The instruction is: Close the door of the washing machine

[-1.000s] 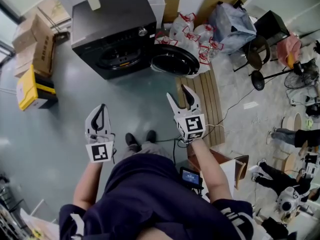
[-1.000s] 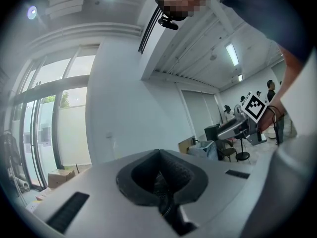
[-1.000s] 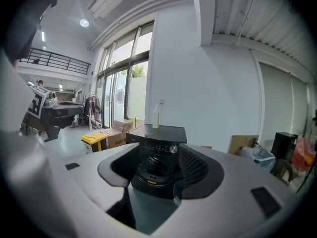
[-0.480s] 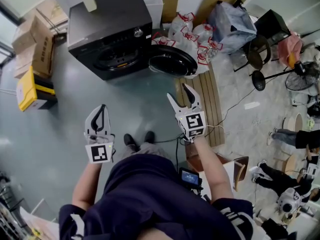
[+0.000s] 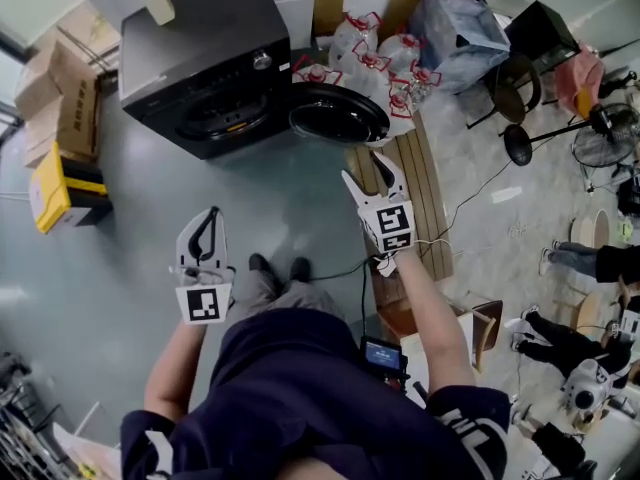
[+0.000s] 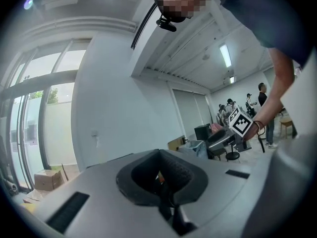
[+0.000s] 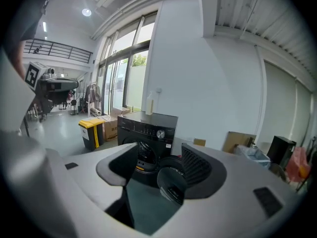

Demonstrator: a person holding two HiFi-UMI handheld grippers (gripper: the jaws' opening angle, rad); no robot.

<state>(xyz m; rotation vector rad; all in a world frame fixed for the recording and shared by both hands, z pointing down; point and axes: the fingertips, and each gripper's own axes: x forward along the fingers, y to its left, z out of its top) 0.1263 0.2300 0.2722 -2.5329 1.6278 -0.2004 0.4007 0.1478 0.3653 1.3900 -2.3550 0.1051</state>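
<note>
Just-opened right hand-held gripper (image 5: 366,166) — empty — nearer open door (image 5: 338,113).

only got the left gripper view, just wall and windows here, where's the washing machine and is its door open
Observer: In the head view the washing machine stands straight ahead, and its door is swung wide open.
Operator: right gripper on the door?
Observer: No. The right gripper is short of the door and touches nothing. Its jaws have just been opening and stand apart, empty.
Operator: anything near the door
Observer: A cluster of clear containers with red handles stands just beyond the open door.
</note>
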